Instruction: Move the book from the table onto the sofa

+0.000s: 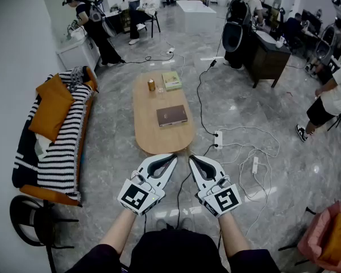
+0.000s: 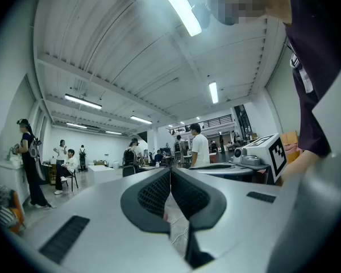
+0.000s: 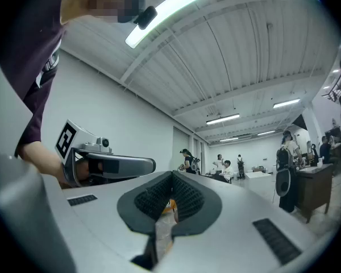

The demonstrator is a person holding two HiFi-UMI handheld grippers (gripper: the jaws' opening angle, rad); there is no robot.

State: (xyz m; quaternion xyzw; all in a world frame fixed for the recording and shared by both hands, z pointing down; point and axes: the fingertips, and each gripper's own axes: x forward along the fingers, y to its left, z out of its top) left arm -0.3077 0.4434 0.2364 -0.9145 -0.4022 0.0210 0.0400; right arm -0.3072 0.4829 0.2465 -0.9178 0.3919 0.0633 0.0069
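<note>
Oval bench (image 1: 153, 136) carries the book (image 1: 171, 115) mid-top, untouched; left claw (image 1: 173, 157) and right claw (image 1: 191, 158) hover clenched, empty, short of it, probably poised to approach.

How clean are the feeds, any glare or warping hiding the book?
Head view: sharp and evenly lit, book plain on the table, bright glints on the glossy floor. Left gripper view and right gripper view: heavy fisheye bending, dark corners, bright ceiling lamps; neither shows the book.

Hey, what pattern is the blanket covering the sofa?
Black and white stripes. The blanket shows best in the head view.
</note>
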